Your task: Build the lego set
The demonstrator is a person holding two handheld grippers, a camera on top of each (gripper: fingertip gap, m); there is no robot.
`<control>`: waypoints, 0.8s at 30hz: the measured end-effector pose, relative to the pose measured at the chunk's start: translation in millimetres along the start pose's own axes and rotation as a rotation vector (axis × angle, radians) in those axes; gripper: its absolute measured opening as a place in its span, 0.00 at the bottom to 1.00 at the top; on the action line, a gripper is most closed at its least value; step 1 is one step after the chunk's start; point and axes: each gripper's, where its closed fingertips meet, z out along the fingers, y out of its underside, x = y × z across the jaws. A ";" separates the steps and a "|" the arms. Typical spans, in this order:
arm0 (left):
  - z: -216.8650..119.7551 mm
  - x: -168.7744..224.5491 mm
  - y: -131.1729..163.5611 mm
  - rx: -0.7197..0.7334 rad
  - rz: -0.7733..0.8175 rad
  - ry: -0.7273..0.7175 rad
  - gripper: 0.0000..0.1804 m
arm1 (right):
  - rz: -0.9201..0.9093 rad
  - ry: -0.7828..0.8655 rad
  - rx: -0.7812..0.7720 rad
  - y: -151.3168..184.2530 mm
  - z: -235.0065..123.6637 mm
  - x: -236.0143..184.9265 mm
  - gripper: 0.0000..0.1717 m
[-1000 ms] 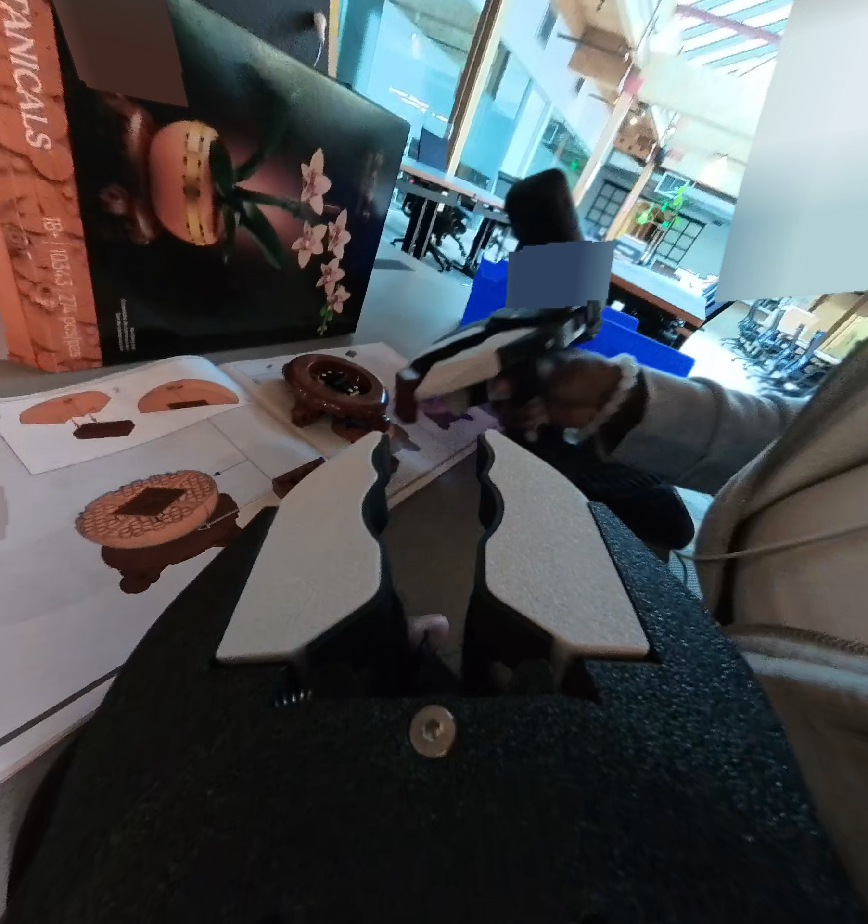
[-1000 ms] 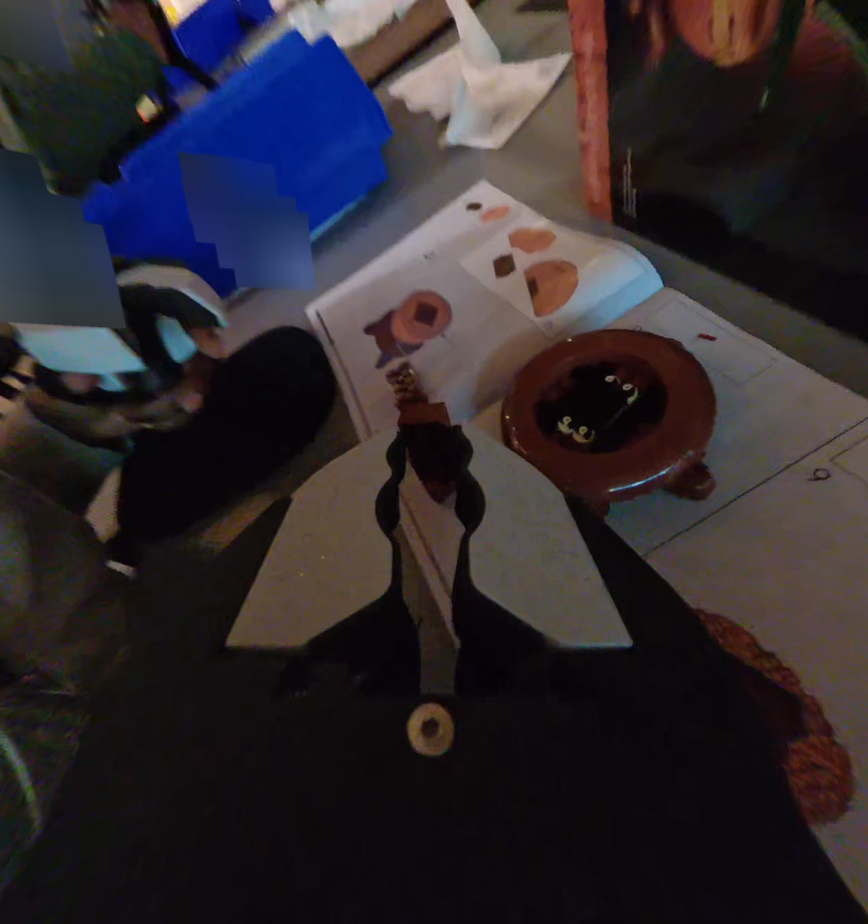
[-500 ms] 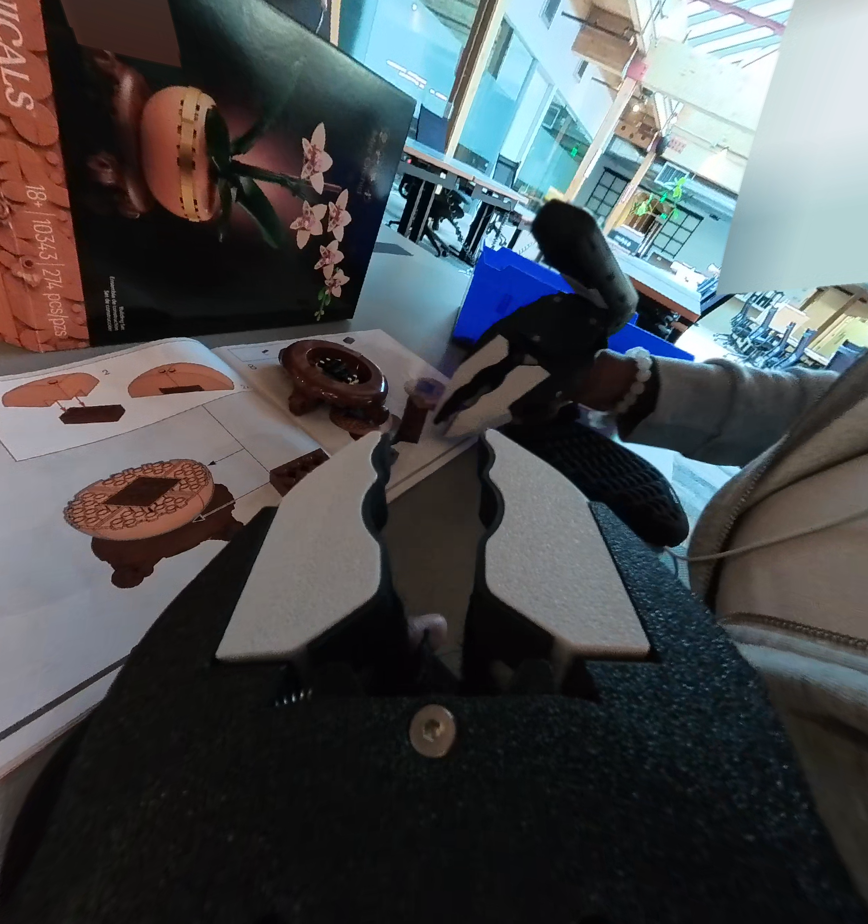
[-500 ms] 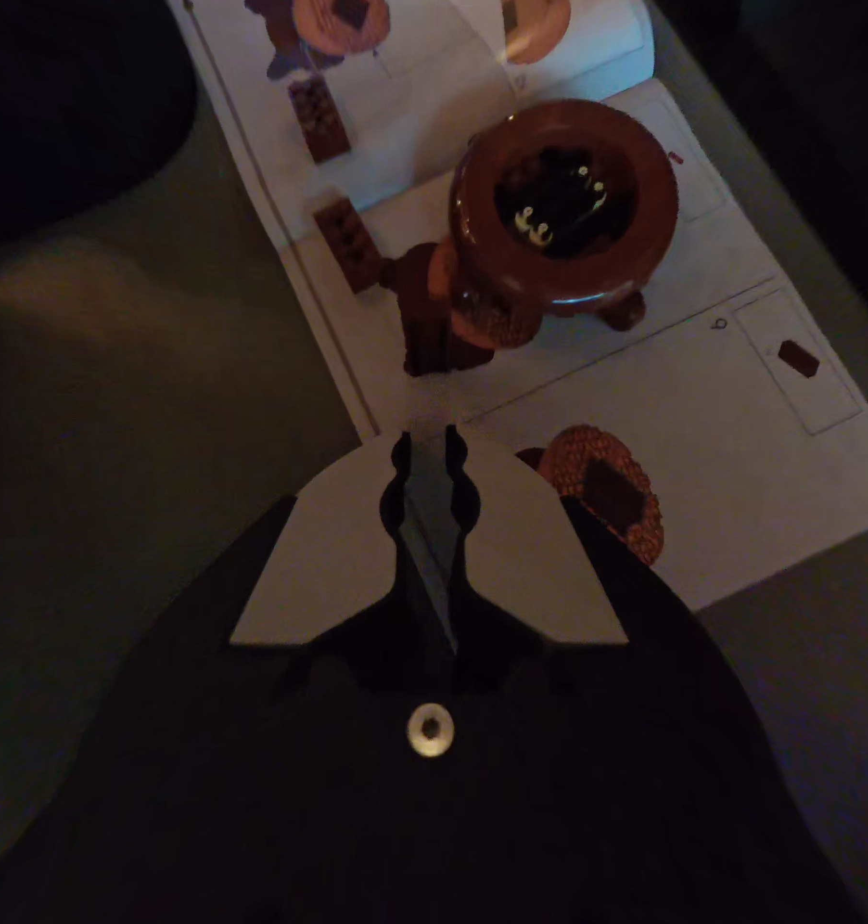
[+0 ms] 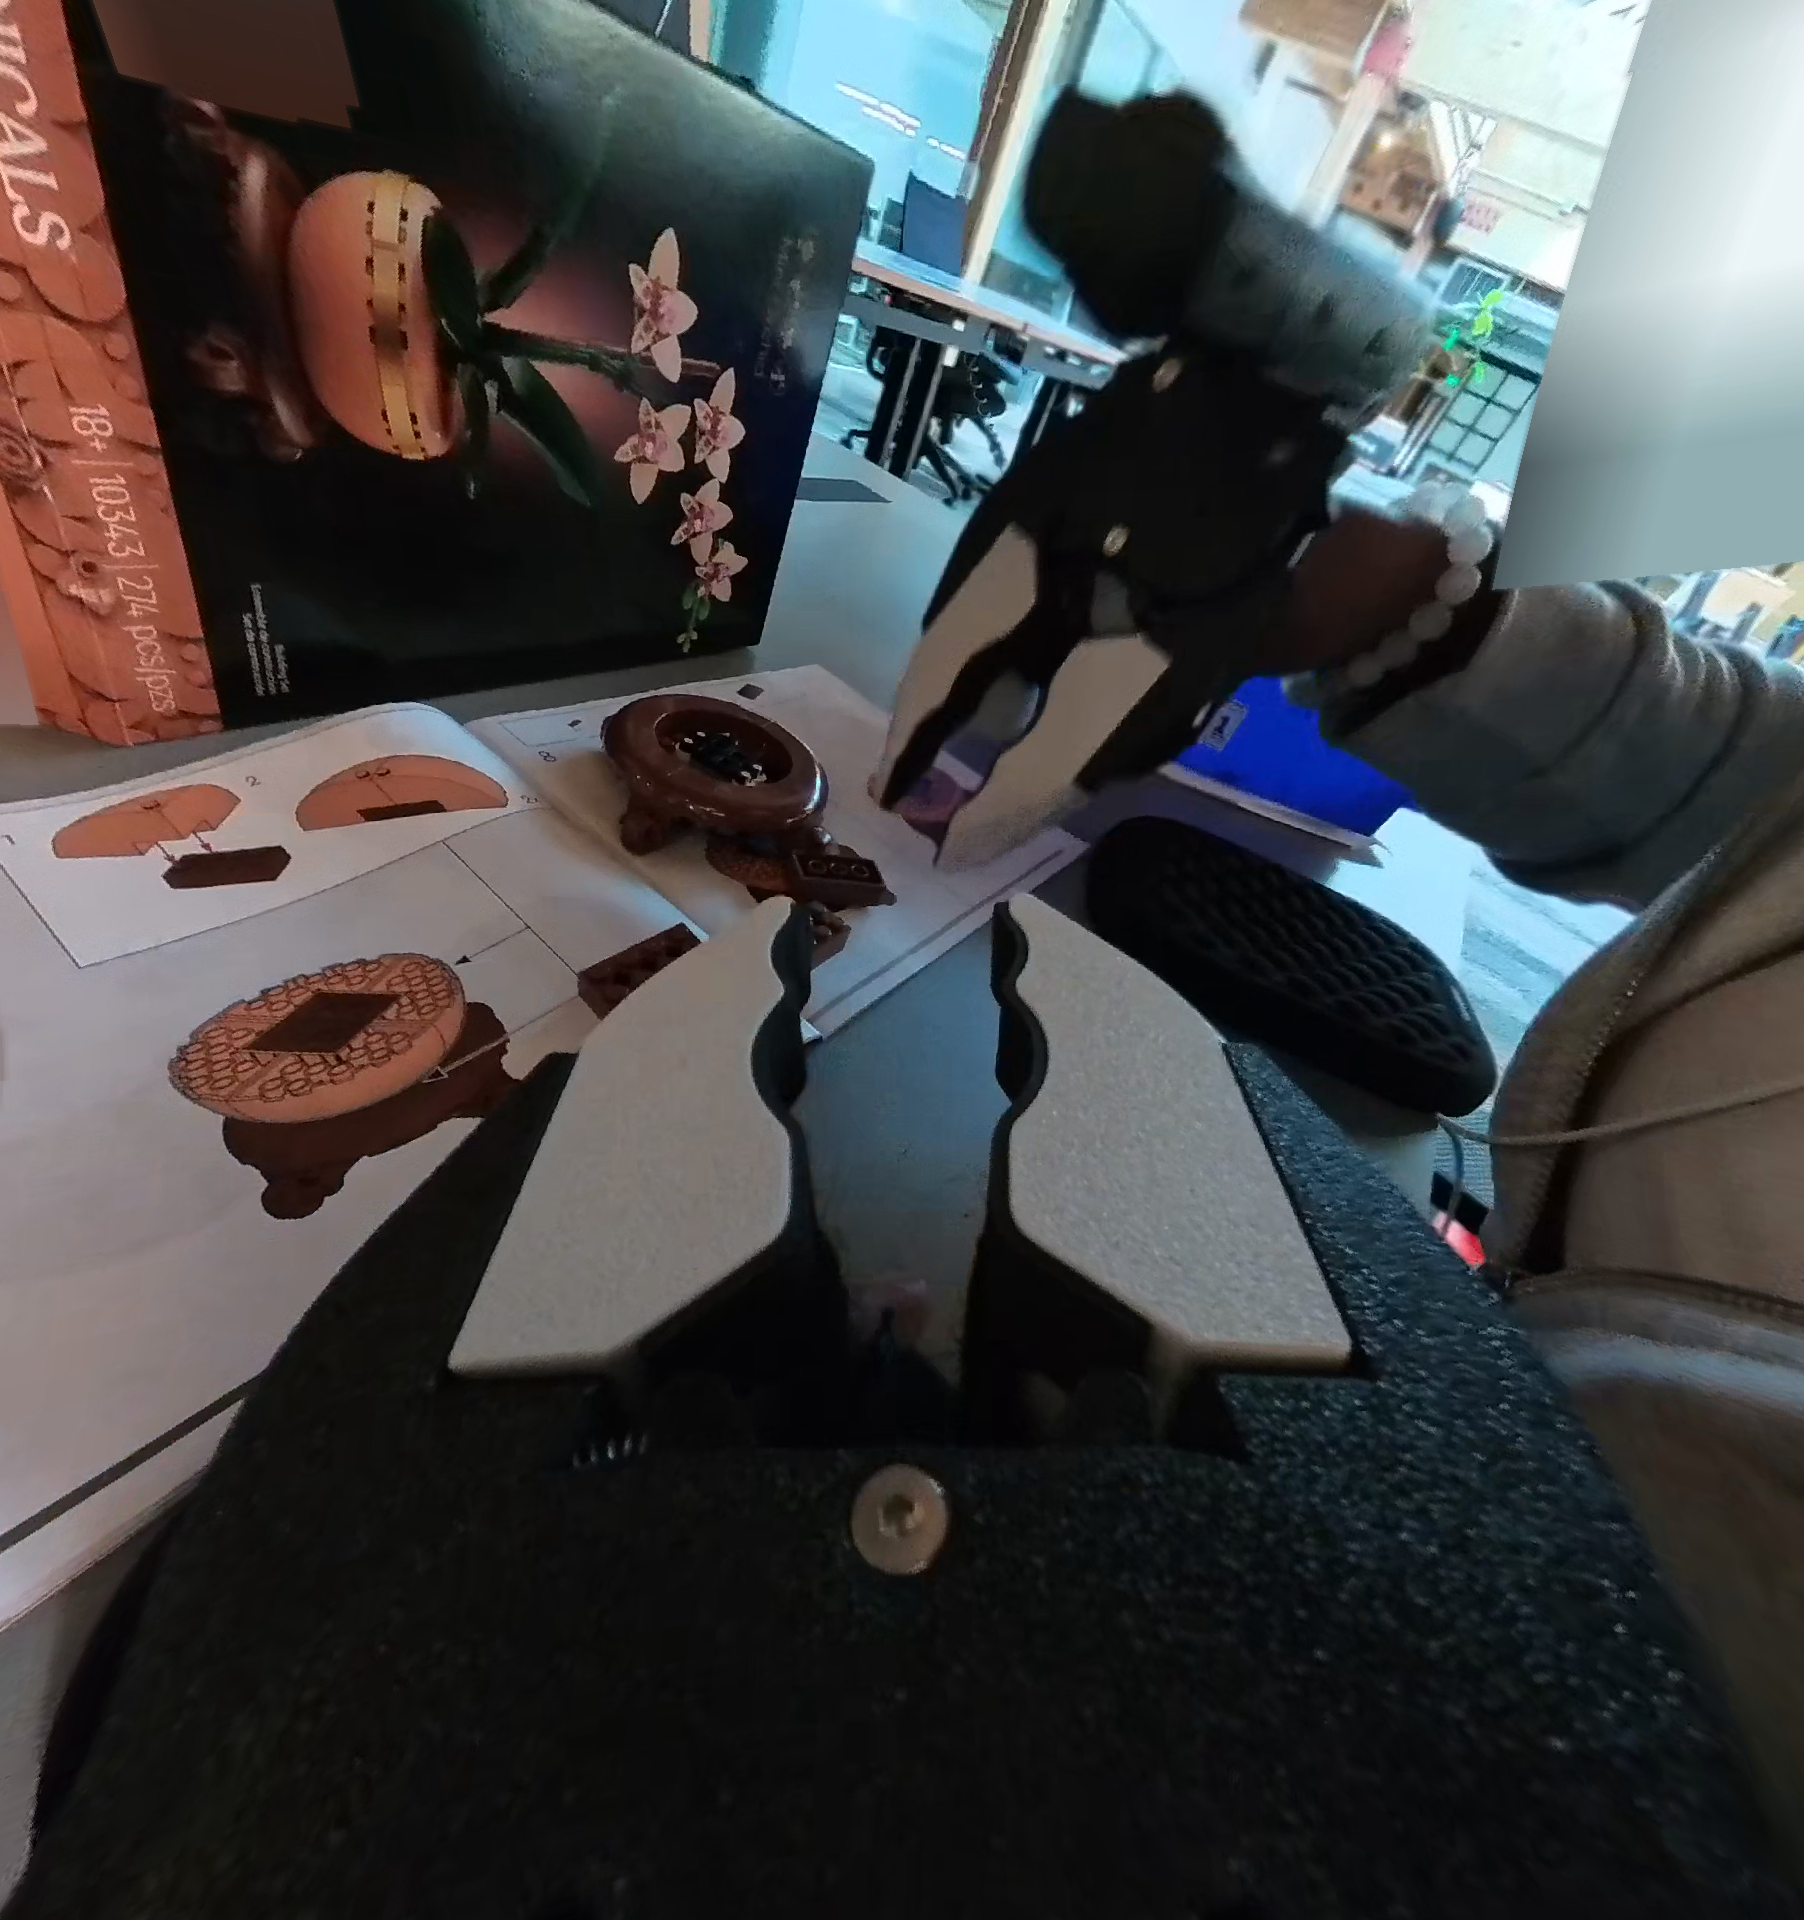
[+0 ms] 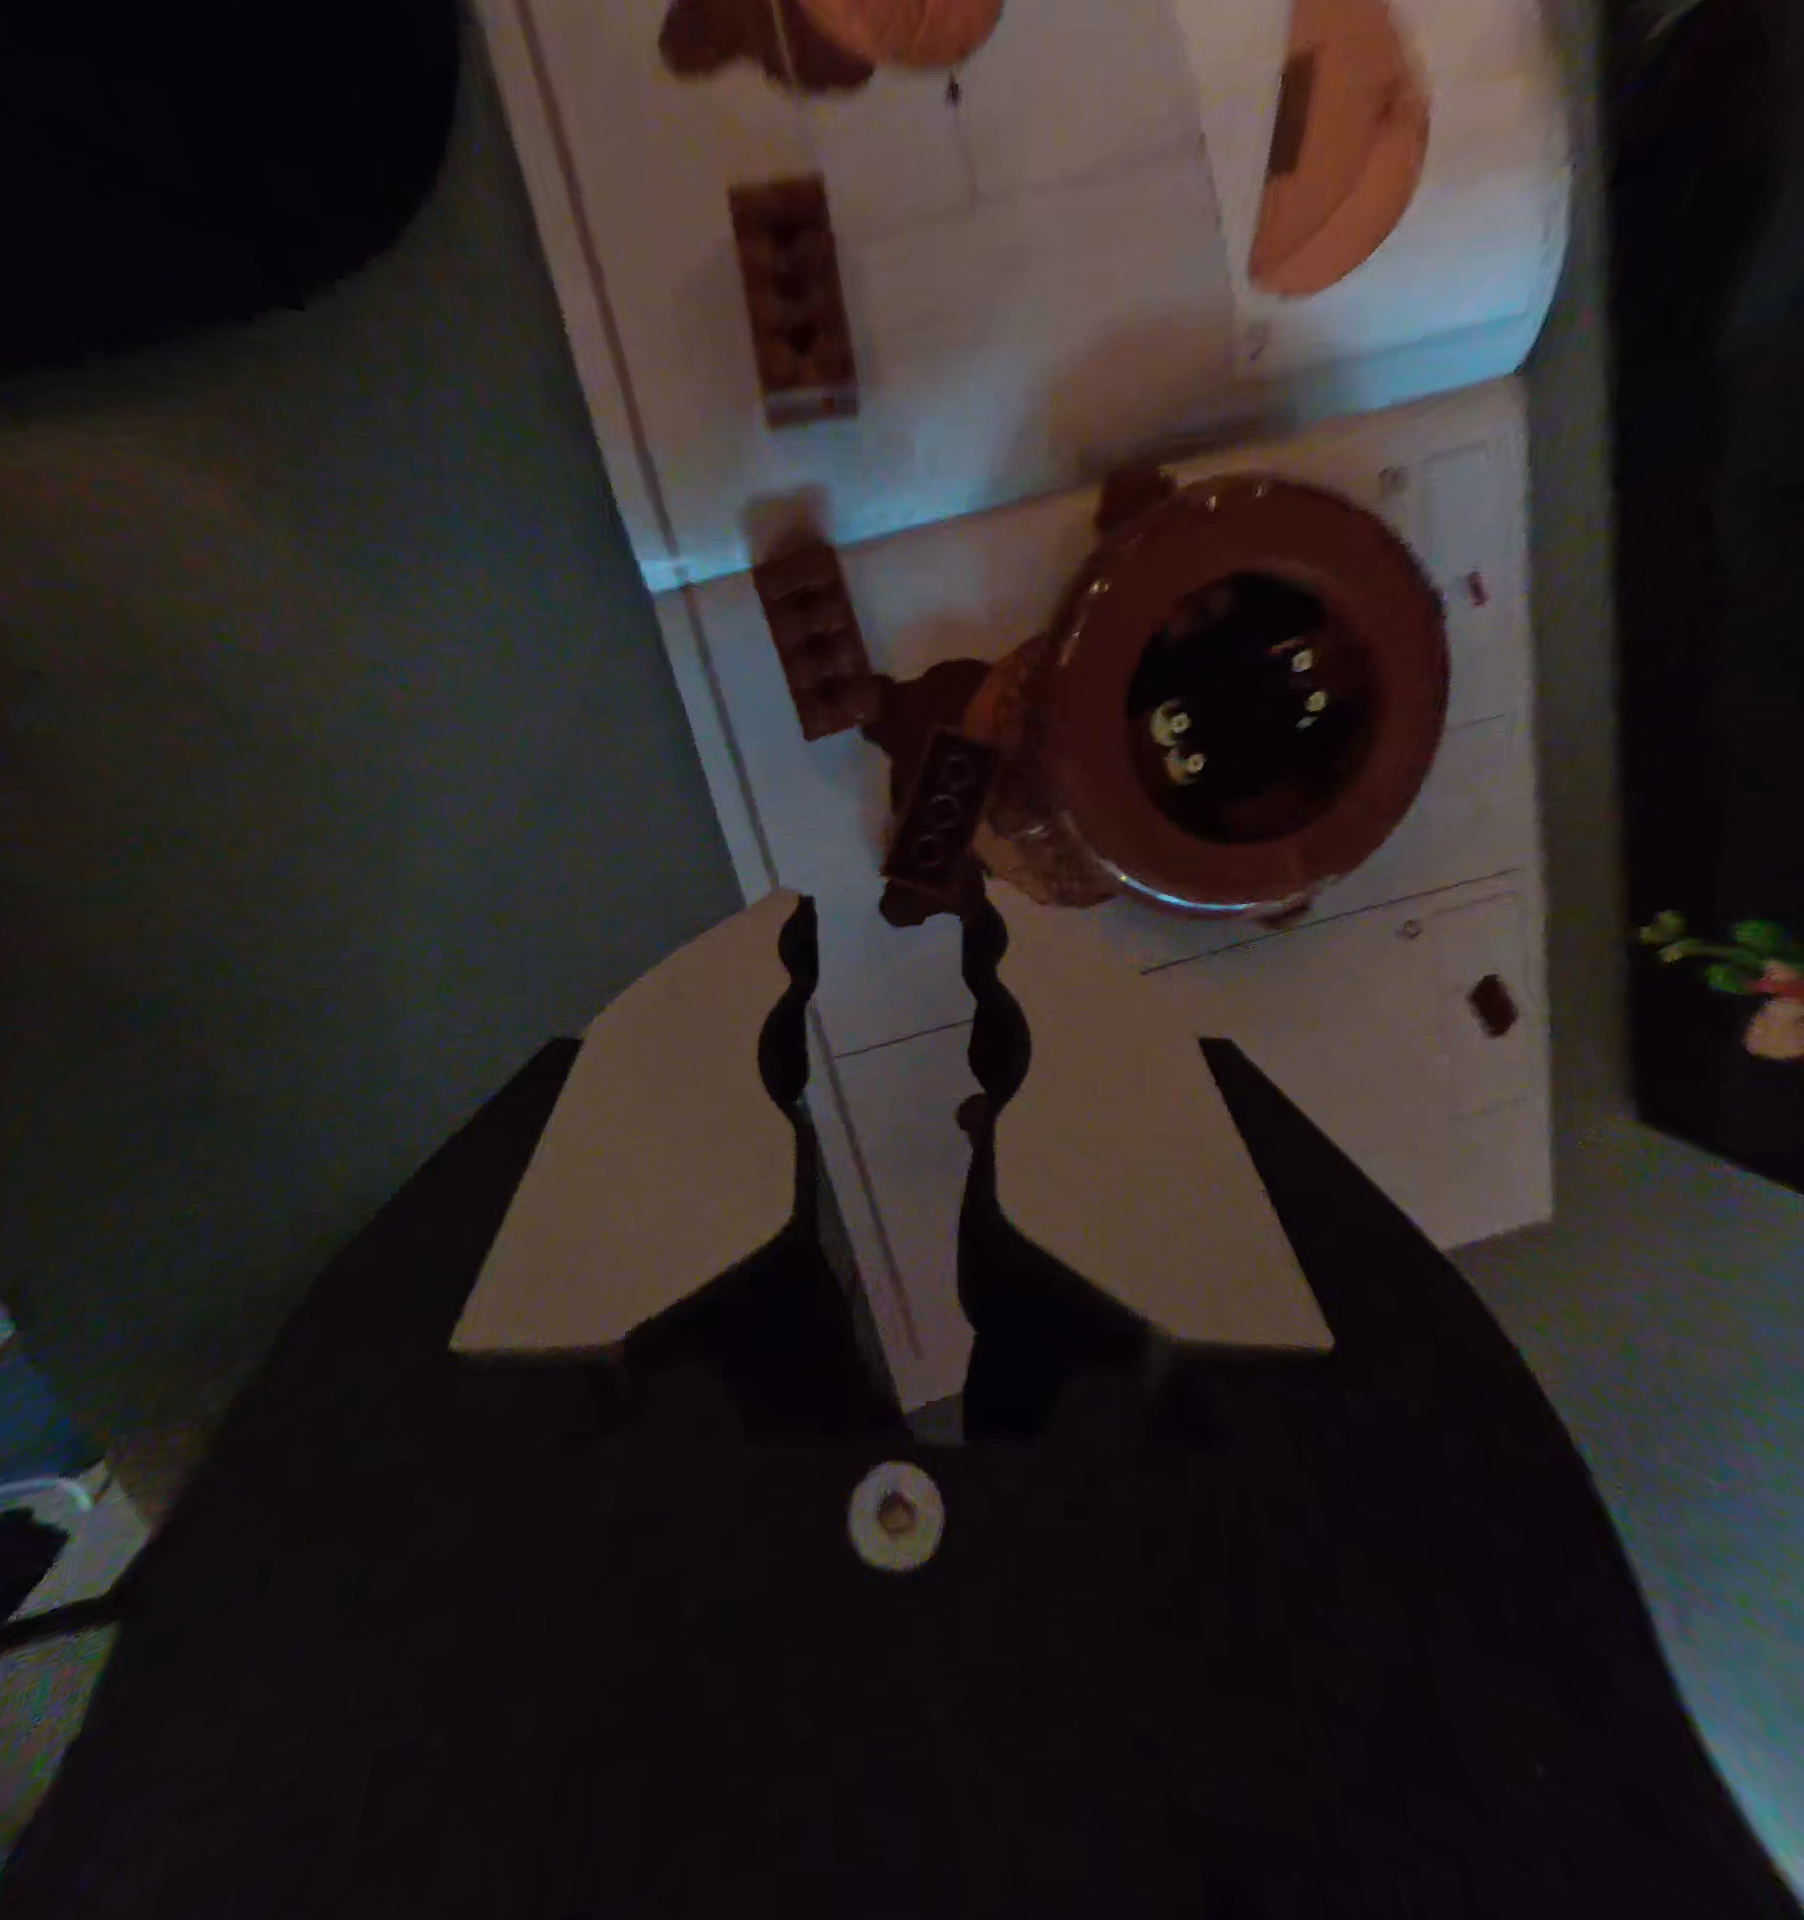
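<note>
Brown brick-built ring stand [image 5: 716,764] sits on the open instruction booklet [image 5: 285,914], and everything else is placed here from it. Right against its near side lies a small dark brown brick [image 5: 842,875] with its studs up, resting on a low cluster of brown pieces. Another brown brick [image 5: 636,966] lies farther toward the left gripper, on the booklet's near edge.

Behind the stand, a large dark box [image 5: 441,343] printed with a flowering plant stands upright on the grey table [image 5: 877,1132].

To the right of the stand, the right gripper [image 5: 919,821] points down at the booklet, held by a hand [image 5: 1386,582] wearing a pale bead bracelet. Its jaws are spread with nothing between them; in its own view the tips [image 6: 882,914] hang just short of the studded brick [image 6: 945,810], not touching it.

Nearer than the stand, the left gripper [image 5: 893,925] hovers over the booklet's edge, jaws spread and bare. A black mesh object [image 5: 1293,987] lies on the table to the stand's right.
</note>
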 end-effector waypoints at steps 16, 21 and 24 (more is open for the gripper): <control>-3.2 2.2 -3.8 0.032 -0.021 0.038 0.18 | -0.129 0.083 -0.049 35.5 -13.7 8.7 0.08; -2.6 1.9 -3.6 0.031 -0.022 0.036 0.19 | -0.318 -0.004 -0.542 84.9 -47.3 12.9 0.08; -3.0 2.1 -4.2 0.036 -0.015 0.033 0.19 | -0.343 -0.083 -0.744 92.7 -44.8 18.9 0.08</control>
